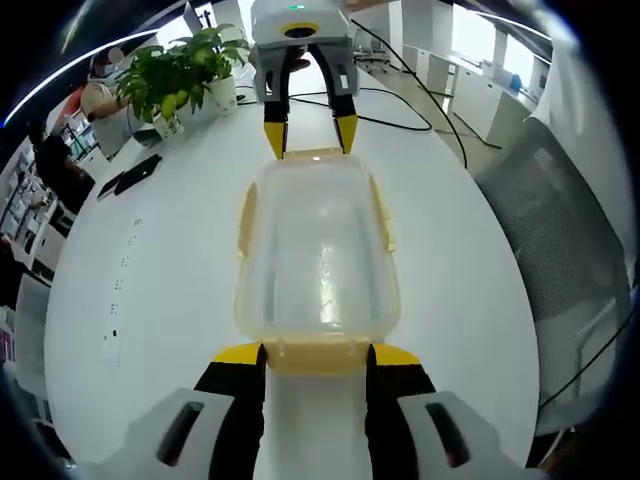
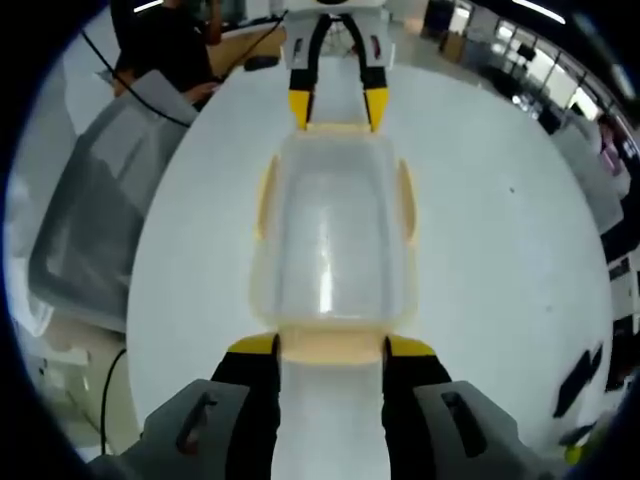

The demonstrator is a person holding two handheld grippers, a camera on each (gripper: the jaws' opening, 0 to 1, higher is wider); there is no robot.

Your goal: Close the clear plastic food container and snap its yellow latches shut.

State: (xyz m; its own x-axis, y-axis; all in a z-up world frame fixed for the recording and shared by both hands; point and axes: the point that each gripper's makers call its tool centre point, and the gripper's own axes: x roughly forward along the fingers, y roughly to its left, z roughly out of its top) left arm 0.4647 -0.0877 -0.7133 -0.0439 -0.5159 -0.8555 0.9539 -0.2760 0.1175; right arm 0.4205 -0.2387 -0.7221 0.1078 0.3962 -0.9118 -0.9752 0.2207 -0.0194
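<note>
In the left gripper view, the clear food container [image 1: 318, 255] lay long-ways straight ahead on the white table [image 1: 150, 280], its near end latch [image 1: 318, 355] between the open left gripper [image 1: 317, 357], and in the right gripper view the open right gripper [image 2: 331, 348] framed the container's other end latch [image 2: 331, 345], equally near.

Round white table [image 1: 150, 300] in an open office. Potted green plant [image 1: 180, 70] and black phone [image 1: 135, 172] near its edge, grey mesh chair [image 1: 560, 220] alongside, bright windows [image 1: 470, 30] behind white cabinets [image 1: 490, 95].
</note>
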